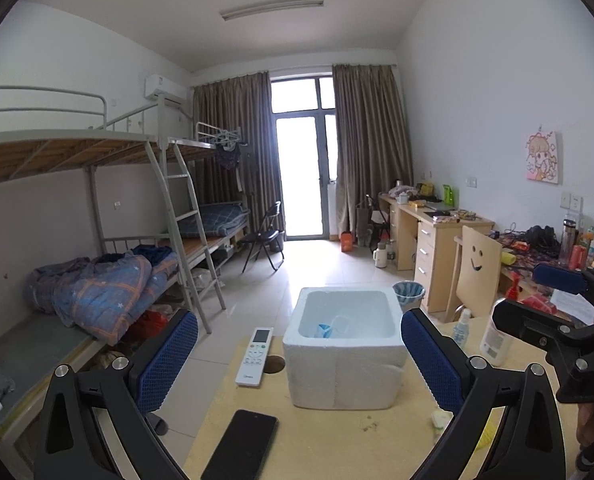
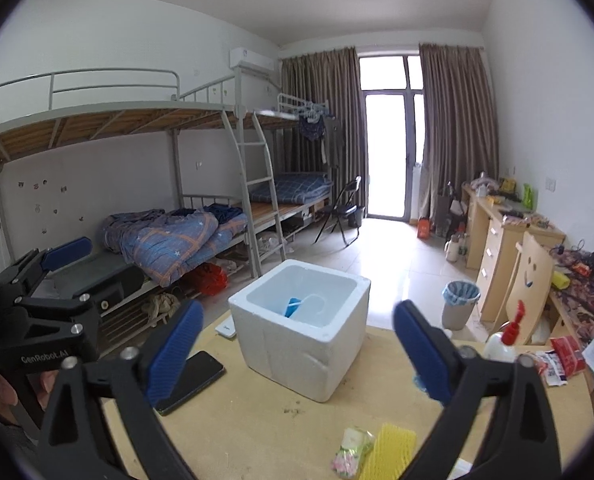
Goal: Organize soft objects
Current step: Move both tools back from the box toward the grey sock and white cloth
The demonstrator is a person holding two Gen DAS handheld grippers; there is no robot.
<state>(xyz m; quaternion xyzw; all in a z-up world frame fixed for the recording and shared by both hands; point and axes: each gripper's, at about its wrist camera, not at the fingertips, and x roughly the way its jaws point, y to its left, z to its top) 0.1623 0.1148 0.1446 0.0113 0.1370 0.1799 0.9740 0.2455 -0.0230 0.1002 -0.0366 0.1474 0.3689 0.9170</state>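
Near edge of desk (image 2: 257,420): yellow sponge (image 2: 391,450), small soft pack (image 2: 351,450), not yet picked up.
Tongs: left (image 1: 299,354) and right (image 2: 297,350) wide open, empty.
Box (image 2: 301,324), mid desk: blue soft thing (image 2: 293,306) already inside.

On the table: one white foam box (image 2: 301,336), one black phone (image 2: 191,380), one white remote control (image 1: 255,356), two white bottles (image 1: 497,340), one yellow foam net sleeve (image 2: 391,454).
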